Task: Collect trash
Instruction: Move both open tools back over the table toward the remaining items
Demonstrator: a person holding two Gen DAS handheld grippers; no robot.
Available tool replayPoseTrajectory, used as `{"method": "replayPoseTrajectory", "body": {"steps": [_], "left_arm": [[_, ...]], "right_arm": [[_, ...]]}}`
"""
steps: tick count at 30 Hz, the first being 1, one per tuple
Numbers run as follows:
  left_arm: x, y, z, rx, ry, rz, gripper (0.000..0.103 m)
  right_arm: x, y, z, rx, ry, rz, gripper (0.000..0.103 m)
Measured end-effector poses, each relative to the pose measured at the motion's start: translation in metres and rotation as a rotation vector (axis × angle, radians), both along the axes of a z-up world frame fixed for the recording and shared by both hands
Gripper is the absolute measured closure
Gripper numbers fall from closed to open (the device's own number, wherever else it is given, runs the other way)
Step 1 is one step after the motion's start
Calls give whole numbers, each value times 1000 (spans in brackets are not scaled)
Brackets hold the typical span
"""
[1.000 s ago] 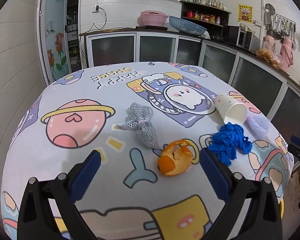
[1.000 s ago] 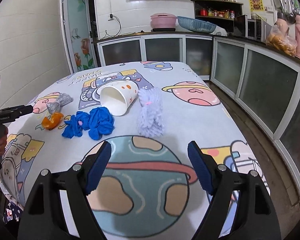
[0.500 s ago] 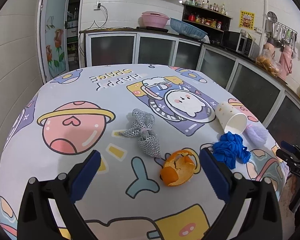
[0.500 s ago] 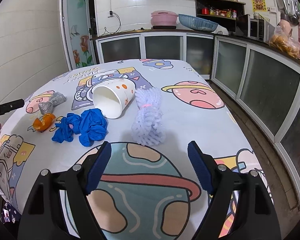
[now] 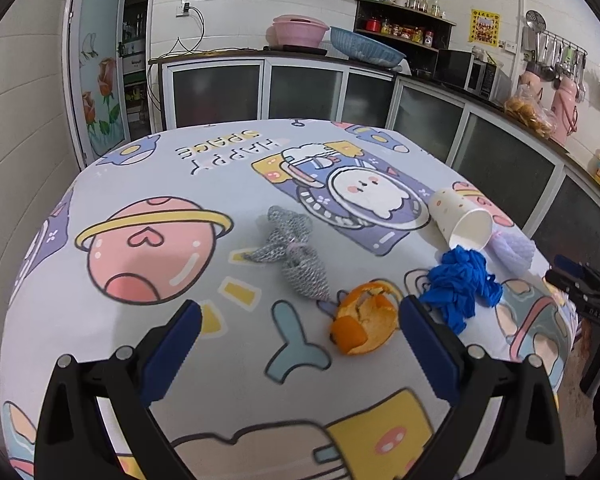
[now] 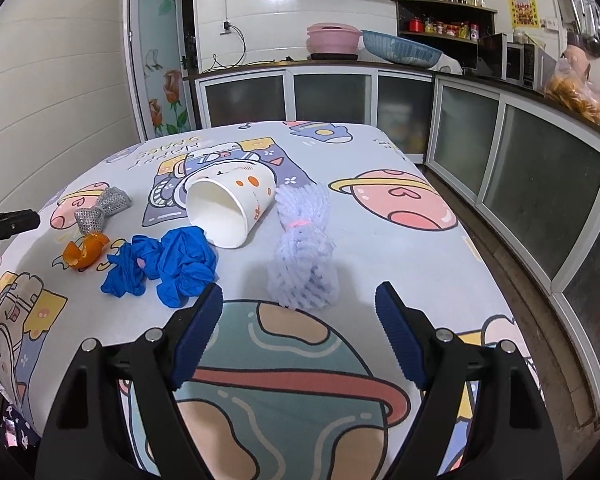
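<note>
**Both tongs edge closer to the litter, nothing picked up yet**

A wide surface (image 6: 380,248) under a cartoon space-themed cloth fills the room's middle, with kitchen cabinets behind it. Five bits of trash lie scattered across its near half, all untouched.

Largest is a paper cup (image 6: 228,208) tipped on its side, mouth toward the right tongs. Touching its rim is a crumpled blue glove (image 6: 168,264). Just beside the cup on the other side lies a pale purple foam net (image 6: 304,256), cinched by a pink band. Farther toward the left tongs sit a silver mesh wrapper (image 5: 292,252) and, smallest, an orange peel (image 5: 364,320).

The right tongs (image 6: 299,312) stand spread wide and empty. Compared with a second ago, they have crept forward: the foam net, then well ahead, now sits just past the tips, nearly between the blue pads. That looks like a lining-up for the first grab, with the net as the likely target.

The left tongs (image 5: 300,328) are also spread wide, holding nothing. Their view has shifted slightly, so the orange peel now sits just beside the right-hand pad, with the mesh wrapper just beyond.

No bin or bag is in view, so where the trash will go cannot be told.
</note>
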State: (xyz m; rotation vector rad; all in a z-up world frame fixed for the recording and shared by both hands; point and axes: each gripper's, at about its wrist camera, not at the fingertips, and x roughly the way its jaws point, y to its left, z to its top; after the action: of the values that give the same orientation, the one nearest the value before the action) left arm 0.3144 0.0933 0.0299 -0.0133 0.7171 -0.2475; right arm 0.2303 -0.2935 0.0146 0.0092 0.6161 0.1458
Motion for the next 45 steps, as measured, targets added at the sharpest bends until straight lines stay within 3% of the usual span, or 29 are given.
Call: {"method": "replayPoseTrajectory", "body": {"steps": [9, 22, 45], "left_arm": [[-11, 24, -5, -13, 28, 13, 8], [-3, 37, -1, -126, 26, -8, 8], [38, -7, -4, -60, 62, -78, 8]], "right_arm": [[11, 1, 0, -3, 10, -9, 28], [20, 9, -4, -22, 19, -6, 28], [34, 6, -3, -36, 22, -17, 28]]}}
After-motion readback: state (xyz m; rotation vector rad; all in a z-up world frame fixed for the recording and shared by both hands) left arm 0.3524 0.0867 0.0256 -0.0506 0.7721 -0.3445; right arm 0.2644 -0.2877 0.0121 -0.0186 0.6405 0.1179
